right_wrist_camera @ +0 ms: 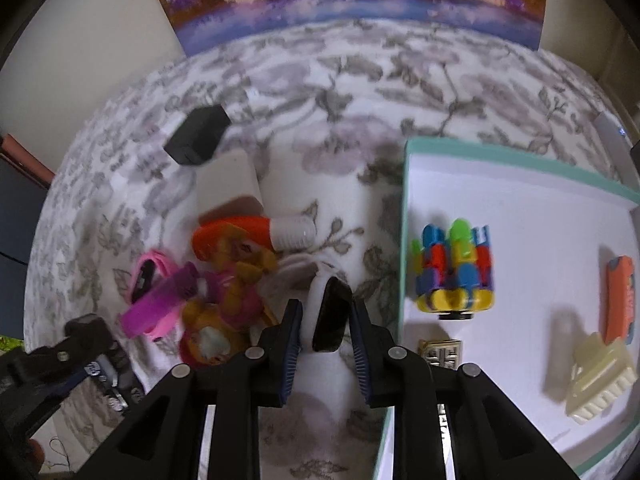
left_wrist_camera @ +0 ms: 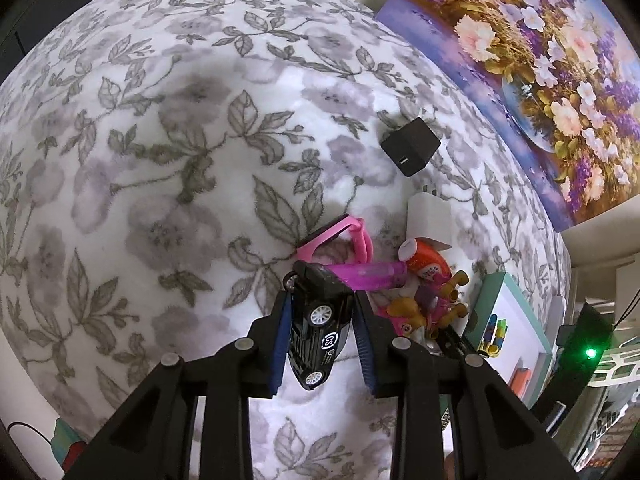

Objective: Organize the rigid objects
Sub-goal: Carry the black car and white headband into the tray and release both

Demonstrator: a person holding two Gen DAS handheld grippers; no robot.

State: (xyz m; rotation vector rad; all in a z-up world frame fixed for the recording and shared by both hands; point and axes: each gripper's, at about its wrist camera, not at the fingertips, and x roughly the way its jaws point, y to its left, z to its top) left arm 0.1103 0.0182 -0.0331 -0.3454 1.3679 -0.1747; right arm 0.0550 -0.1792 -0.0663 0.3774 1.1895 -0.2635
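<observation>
From the left wrist, the left gripper (left_wrist_camera: 320, 322) is clamped on a black toy car (left_wrist_camera: 318, 322) (nose tilted down) above the floral blanket (left_wrist_camera: 160, 160).

From the right wrist, the right gripper (right_wrist_camera: 325, 322) stands parted around a white-strapped smartwatch (right_wrist_camera: 331, 314), beside the teal-rimmed box (right_wrist_camera: 404, 208).

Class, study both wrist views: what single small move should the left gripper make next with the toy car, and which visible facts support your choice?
Probably carry it right, toward the teal-rimmed box. The left gripper is already shut on the black toy car, lifted off the floral cloth. The box already holds sorted things, such as the colourful block toy, with bare floor free for the car.
</observation>
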